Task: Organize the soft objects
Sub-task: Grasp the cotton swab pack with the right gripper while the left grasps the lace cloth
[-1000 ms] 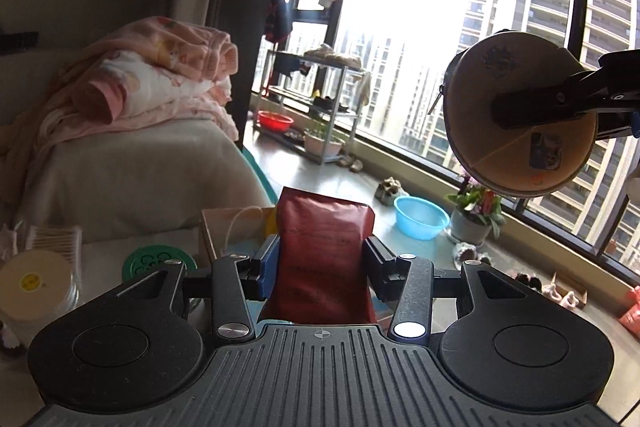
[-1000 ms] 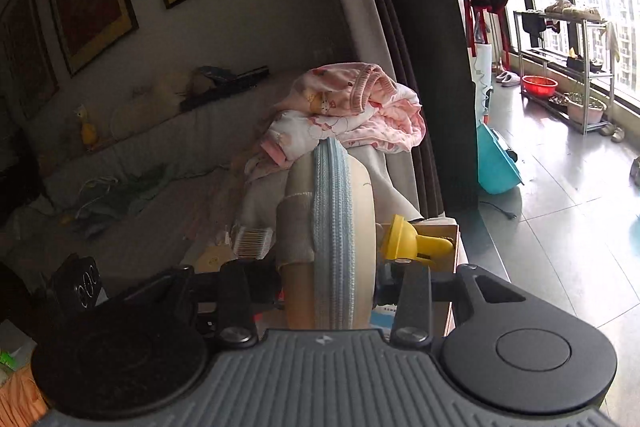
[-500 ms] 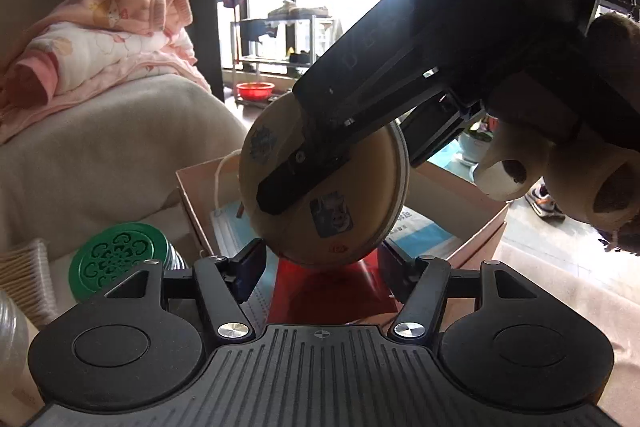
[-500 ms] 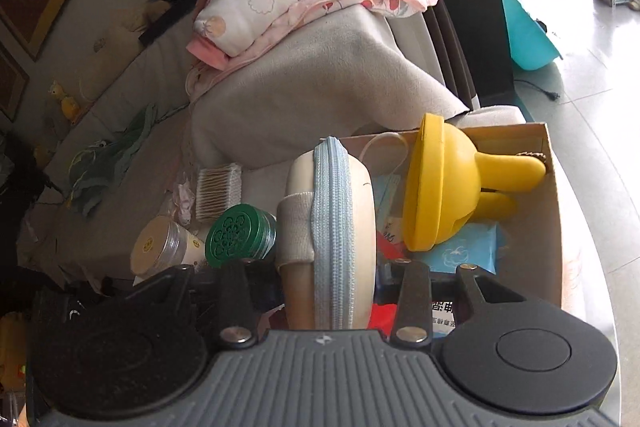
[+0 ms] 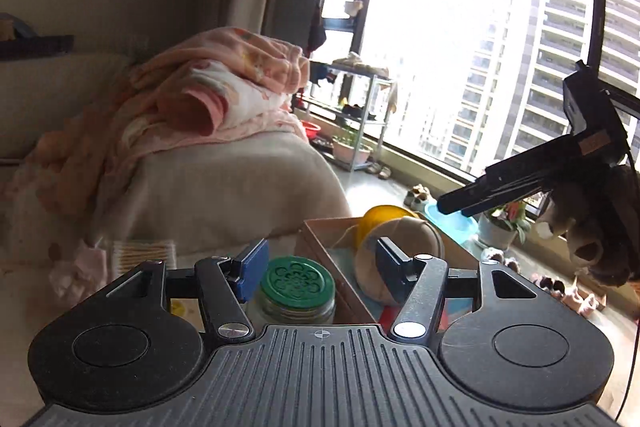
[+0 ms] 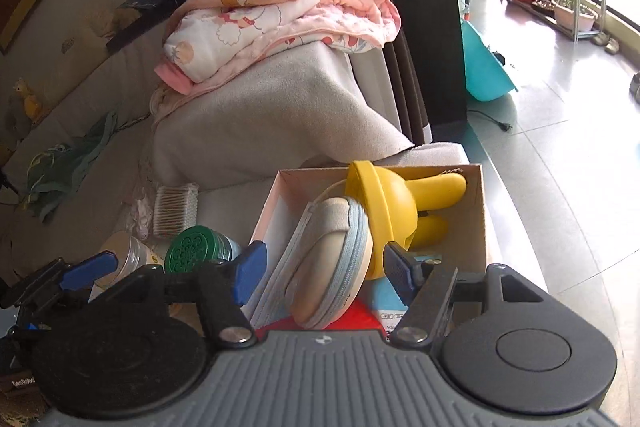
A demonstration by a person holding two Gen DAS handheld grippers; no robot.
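A cardboard box (image 6: 474, 203) stands on the grey sofa. In it a round beige zip pouch (image 6: 328, 263) leans against a yellow rabbit-shaped toy (image 6: 384, 203), over a red packet (image 6: 364, 315) and a white face mask (image 6: 280, 279). My right gripper (image 6: 320, 263) is open, its fingers either side of the pouch without touching it. My left gripper (image 5: 316, 259) is open and empty above a green-lidded jar (image 5: 297, 283), with the box (image 5: 320, 247) and pouch (image 5: 396, 251) just right of it.
Pink folded bedding (image 6: 280, 11) lies on the sofa arm behind the box. A pack of cotton swabs (image 6: 176, 211) and a second jar (image 6: 128, 255) sit left of the box. The right gripper's body (image 5: 540, 171) hangs at the right of the left wrist view.
My left gripper let go of the red packet and my right gripper let go of the beige pouch, both now in the box. Both grippers opened and drew back.
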